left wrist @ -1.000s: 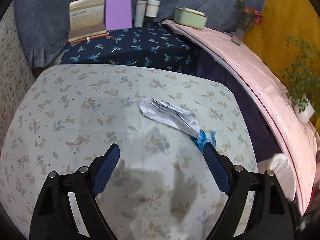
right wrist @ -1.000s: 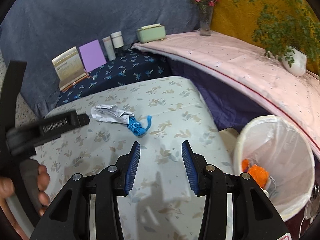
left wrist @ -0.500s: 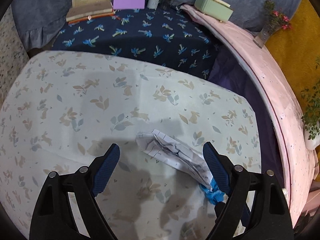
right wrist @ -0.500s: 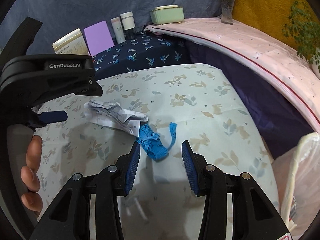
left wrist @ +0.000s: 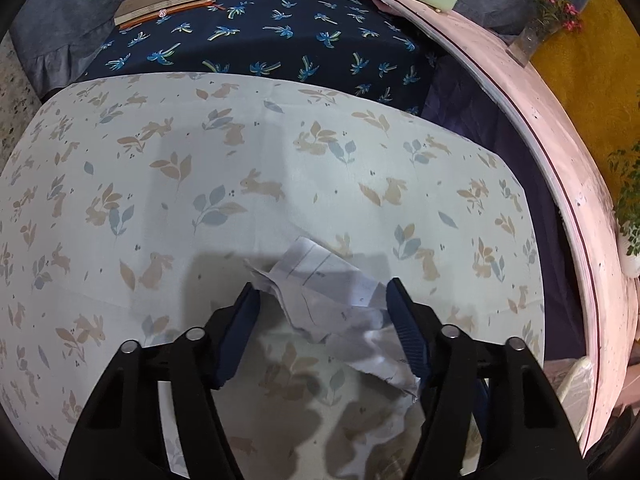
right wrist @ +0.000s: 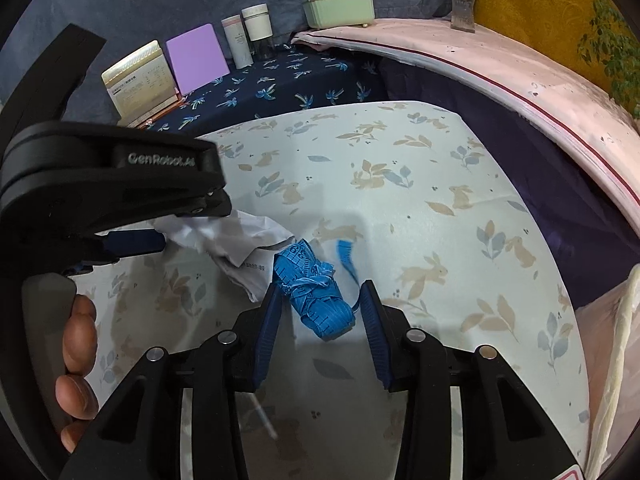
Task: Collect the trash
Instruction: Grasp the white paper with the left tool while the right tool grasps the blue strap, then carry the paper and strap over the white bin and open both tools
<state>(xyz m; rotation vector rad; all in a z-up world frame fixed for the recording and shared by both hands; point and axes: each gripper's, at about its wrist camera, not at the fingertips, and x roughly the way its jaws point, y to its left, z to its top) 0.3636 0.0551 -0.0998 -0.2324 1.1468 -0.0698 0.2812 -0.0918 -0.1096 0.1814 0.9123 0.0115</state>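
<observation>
Closing around crumpled paper (left wrist: 328,300) and blue tape measure (right wrist: 316,292), left gripper (left wrist: 322,300) and right gripper (right wrist: 320,300) fingers not yet pressing

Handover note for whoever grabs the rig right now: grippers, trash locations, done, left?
Left gripper: jaws have just been closing around the crumpled paper; a firm pinch cannot be confirmed.
Right gripper: jaws have just been closing, straddling the blue tape measure bundle, gaps on both sides.
Both pieces lie touching on the rabbit-print cloth.
White-lined bin sits at the table's right edge.
Done: both grippers positioned.
Left: finish both grips, lift, drop in bin.
</observation>
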